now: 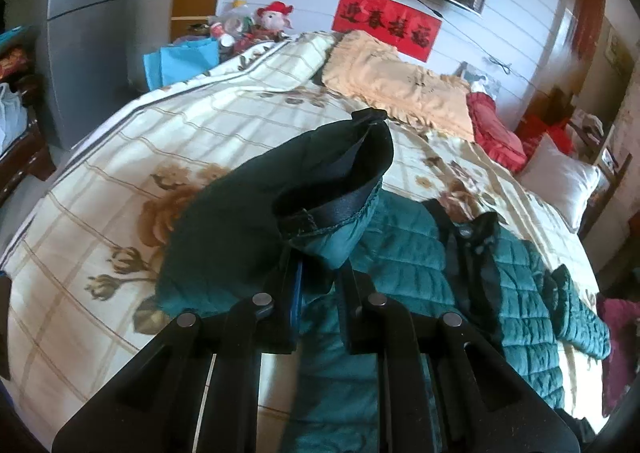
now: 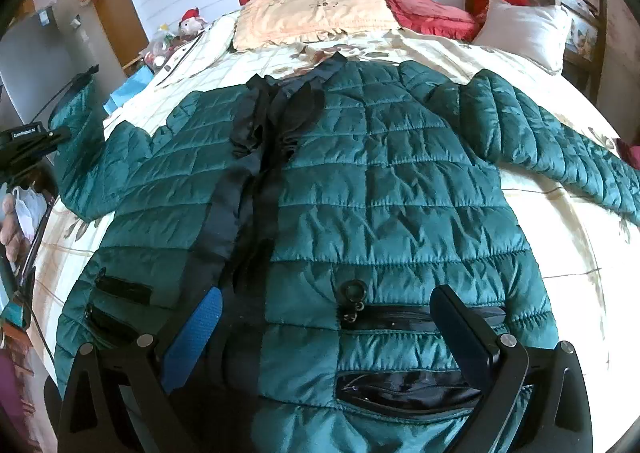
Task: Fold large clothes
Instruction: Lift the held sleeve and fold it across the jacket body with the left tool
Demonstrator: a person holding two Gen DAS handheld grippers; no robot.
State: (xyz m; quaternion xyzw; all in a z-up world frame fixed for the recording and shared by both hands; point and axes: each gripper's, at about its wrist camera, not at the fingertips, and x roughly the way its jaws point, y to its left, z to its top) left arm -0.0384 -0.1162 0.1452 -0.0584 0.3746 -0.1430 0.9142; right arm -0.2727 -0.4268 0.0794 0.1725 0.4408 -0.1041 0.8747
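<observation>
The teal jacket (image 2: 360, 193) lies spread front-up on the bed (image 2: 560, 253). The left gripper (image 1: 316, 277) pinches its left sleeve (image 1: 248, 213) and holds it raised; the right gripper (image 2: 328, 317) hovers wide open over the hem.

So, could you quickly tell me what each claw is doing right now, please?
Left claw: shut on the sleeve of the green jacket, lifted off the bed.
Right claw: open, holding nothing, above the jacket's hem.
</observation>
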